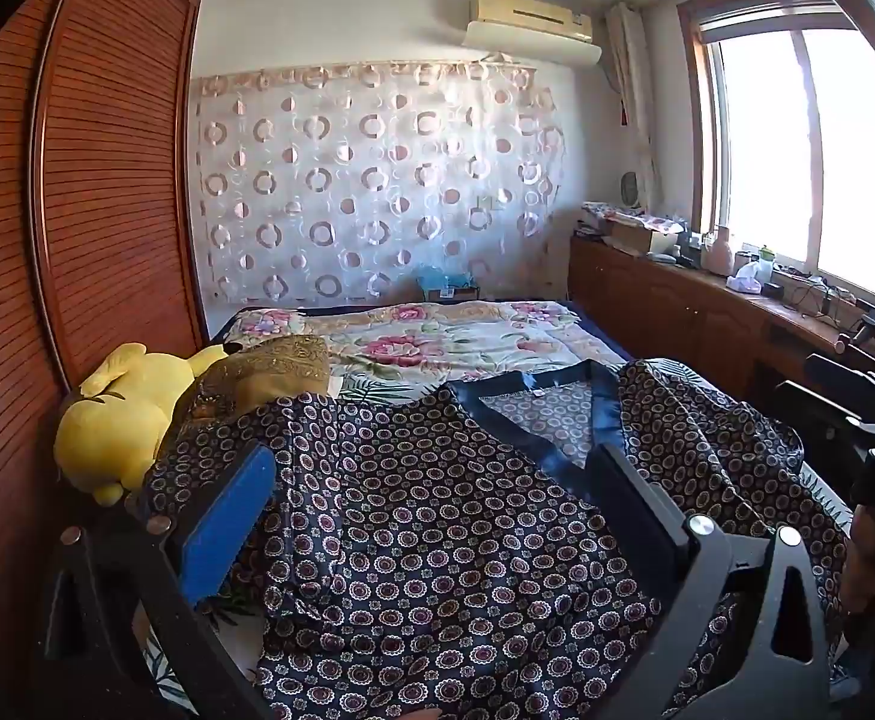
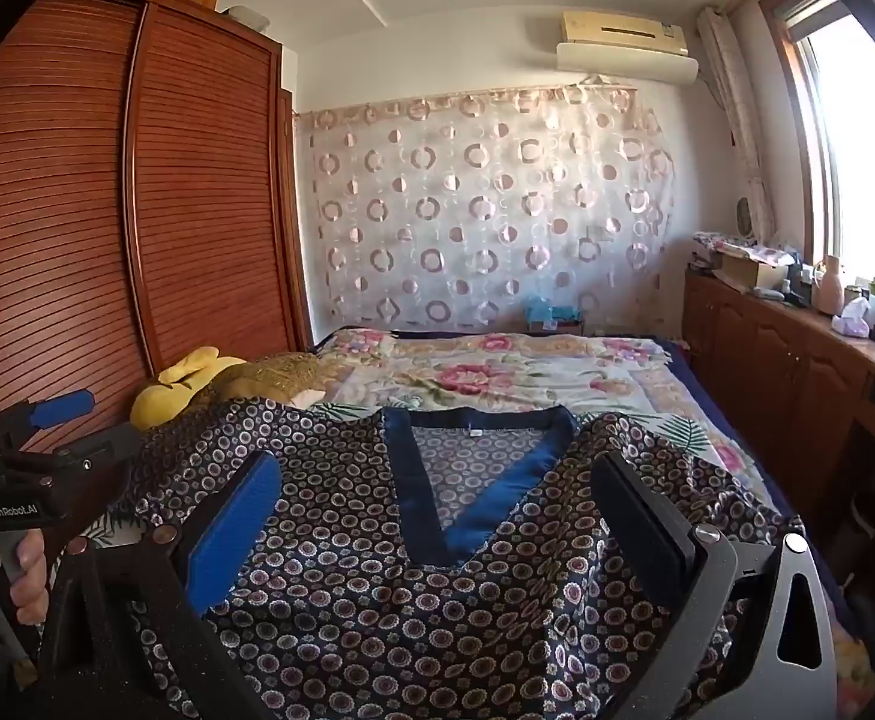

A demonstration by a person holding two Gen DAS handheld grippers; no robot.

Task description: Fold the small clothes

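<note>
- Hovering over a dark patterned top (image 1: pixel 437 516) spread front-up on the bed (image 1: pixel 449 342), blue V-neck trim (image 2: pixel 473 480) toward the far end; no fold visibly started, I judge.
- Left gripper (image 1: pixel 431 504): fingers spread wide, nothing between the pads, cloth below them, contact not clear.
- Right gripper (image 2: pixel 437 510): fingers spread wide too, empty, framing the neckline in the centre of the right wrist view.
- Risk: fabric looks shiny and thin, so a shallow pinch could slip or catch one layer only, and the fold would drag crooked.
- Risk: the right side of the top is bunched and wrinkled at centre right of the left wrist view; folding over it would lock creases in.
- Risk: the two grippers sit near each other; the right one shows at the right edge of the left view, the left one at lower left of the right view. Crossing toward the middle could knock them together.
- Risk: yellow plush toy (image 1: pixel 119 414) and gold cushion (image 1: pixel 269 366) lie just beside the top's left sleeve area; a sweep that way could catch them.
- Edges: wardrobe (image 1: pixel 107 180) close along the left of the frame, bed edge and wooden cabinet (image 2: pixel 767 360) on the right.
- Open room: floral quilt (image 2: pixel 497 372) beyond the neckline, toward the curtain wall.
</note>
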